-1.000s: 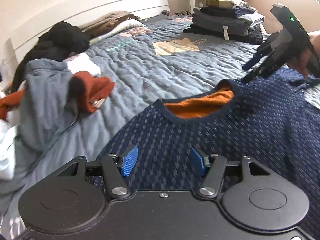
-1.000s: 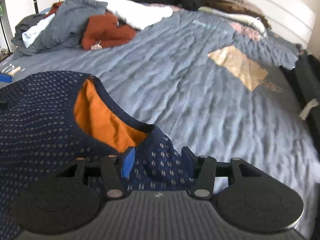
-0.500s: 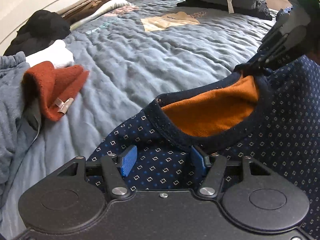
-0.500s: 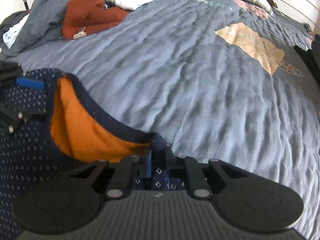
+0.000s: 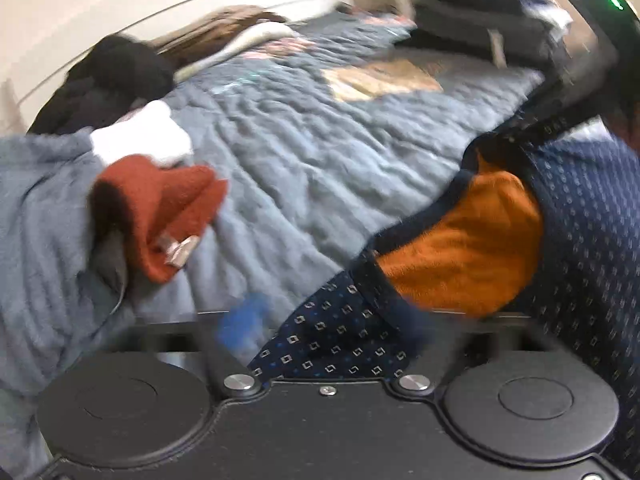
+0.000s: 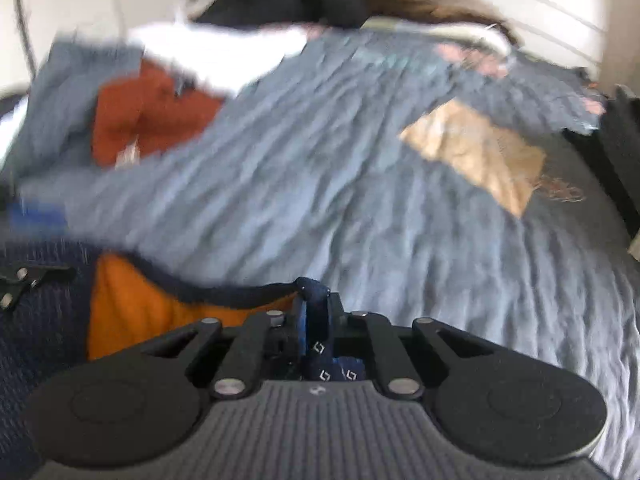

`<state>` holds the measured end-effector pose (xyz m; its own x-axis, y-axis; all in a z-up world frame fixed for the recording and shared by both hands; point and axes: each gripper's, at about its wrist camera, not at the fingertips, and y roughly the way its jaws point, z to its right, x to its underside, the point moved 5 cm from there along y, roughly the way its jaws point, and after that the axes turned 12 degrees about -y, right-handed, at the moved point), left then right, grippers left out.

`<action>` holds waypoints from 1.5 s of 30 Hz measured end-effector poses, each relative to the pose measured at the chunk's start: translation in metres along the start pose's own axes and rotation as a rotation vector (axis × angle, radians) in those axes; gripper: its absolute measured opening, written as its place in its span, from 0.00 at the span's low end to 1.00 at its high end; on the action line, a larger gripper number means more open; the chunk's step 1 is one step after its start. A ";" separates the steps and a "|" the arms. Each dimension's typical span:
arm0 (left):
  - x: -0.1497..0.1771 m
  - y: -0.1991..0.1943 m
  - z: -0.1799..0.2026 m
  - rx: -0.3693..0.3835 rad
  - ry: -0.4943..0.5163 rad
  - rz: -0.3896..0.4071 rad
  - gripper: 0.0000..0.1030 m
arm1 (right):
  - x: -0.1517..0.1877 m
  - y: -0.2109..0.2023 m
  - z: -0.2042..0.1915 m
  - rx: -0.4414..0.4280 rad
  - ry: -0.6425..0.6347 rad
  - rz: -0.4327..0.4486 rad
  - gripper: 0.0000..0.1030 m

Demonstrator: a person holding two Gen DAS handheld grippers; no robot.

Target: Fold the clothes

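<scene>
Right, here is how it looks.
Jumper: your navy patterned jumper (image 5: 592, 216) with the orange lining sits at the near edge of the bed (image 6: 360, 200), its collar lifted and pulled taut between your two tools.
Right gripper (image 6: 316, 316): fingers pressed together on a fold of the collar; that pinch looks thin, so a sharp tug could pull it free.
Left gripper (image 5: 332, 332): the picture is smeared and only one blue pad (image 5: 240, 324) shows; you cannot tell whether it has closed on the shoulder cloth lying between its fingers.
Risk: if one side slips, the jumper will likely swing, sag and crease.
Clutter: the rust-red garment (image 5: 160, 208) and grey pile lie near; a wide sweep might drag them.
</scene>
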<state>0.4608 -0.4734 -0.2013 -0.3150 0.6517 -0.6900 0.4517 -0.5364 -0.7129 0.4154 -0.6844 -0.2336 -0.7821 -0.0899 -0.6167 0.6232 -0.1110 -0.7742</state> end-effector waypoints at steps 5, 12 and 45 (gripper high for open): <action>0.014 0.023 0.003 0.057 0.008 -0.054 0.67 | 0.015 0.004 0.001 -0.013 -0.066 -0.042 0.35; 0.007 0.015 0.009 0.069 -0.002 0.009 0.06 | 0.011 0.002 0.007 0.050 -0.045 0.027 0.08; 0.091 -0.214 0.016 -0.134 -0.177 0.199 0.62 | 0.063 -0.180 -0.021 0.080 0.072 0.249 0.61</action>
<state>0.3220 -0.3072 -0.1133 -0.3444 0.4310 -0.8341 0.6214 -0.5613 -0.5466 0.2539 -0.6490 -0.1364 -0.6012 -0.0543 -0.7973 0.7921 -0.1720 -0.5856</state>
